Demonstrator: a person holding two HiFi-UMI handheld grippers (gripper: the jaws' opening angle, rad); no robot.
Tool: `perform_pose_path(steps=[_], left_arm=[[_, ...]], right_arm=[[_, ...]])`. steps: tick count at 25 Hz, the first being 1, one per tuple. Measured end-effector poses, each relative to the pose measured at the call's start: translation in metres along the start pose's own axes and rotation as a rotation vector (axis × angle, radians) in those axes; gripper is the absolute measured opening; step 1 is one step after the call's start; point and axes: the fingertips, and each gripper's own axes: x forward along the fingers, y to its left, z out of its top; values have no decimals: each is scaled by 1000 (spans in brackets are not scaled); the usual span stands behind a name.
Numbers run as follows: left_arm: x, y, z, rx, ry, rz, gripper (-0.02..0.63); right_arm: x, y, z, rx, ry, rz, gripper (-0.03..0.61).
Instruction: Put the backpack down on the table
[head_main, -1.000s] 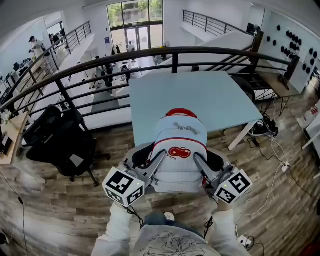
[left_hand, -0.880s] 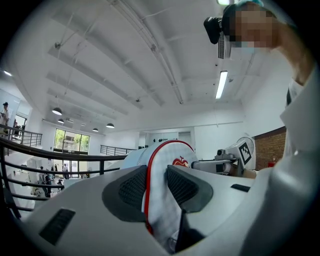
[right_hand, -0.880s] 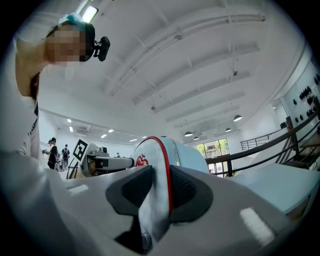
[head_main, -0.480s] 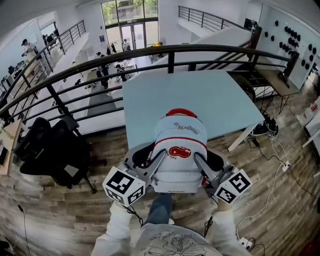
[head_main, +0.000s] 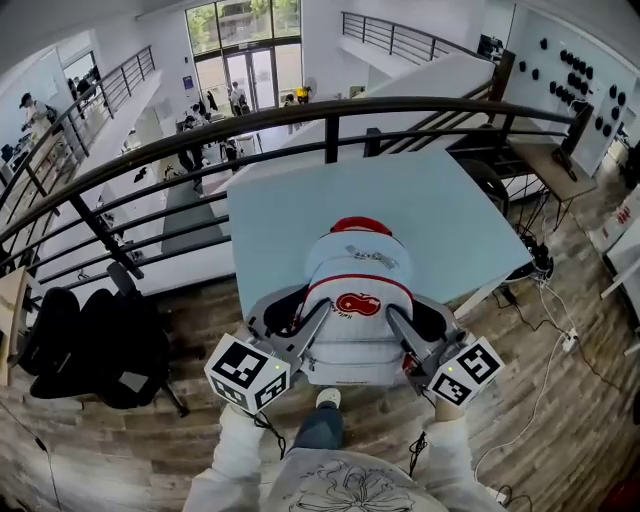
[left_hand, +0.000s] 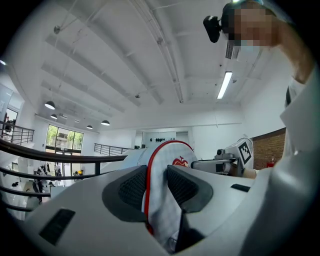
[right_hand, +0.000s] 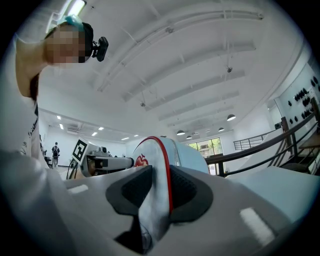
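At the left, the left gripper (head_main: 300, 325) is clamped on the red-piped edge of the white backpack (head_main: 357, 300), which is held between both claws. The right gripper (head_main: 405, 330) clamps its other edge. Just ahead lies the pale blue table (head_main: 300, 215).

Backpack (head_main: 358, 325) before table (head_main: 300, 210), railing (head_main: 330, 112) behind
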Motion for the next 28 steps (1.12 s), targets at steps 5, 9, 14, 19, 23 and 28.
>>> perform_pose_path(steps=[5, 9, 14, 19, 23, 28], left_arm=[[47, 52, 12, 2, -4, -27, 130], [82, 85, 19, 2, -6, -45, 130], [117, 121, 20, 2, -5, -58, 130], [143, 155, 18, -3, -1, -64, 130], [160, 179, 19, -4, -3, -59, 130], [181, 202, 23, -4, -2, -46, 130]], right_arm=[[49, -48, 9, -8, -3, -20, 110], [79, -82, 15, -12, -4, -41, 110], [110, -117, 15, -13, -5, -57, 110], [142, -145, 10, -15, 7, -60, 110], [166, -165, 9, -32, 23, -46, 110], [189, -189, 12, -57, 43, -22, 110]])
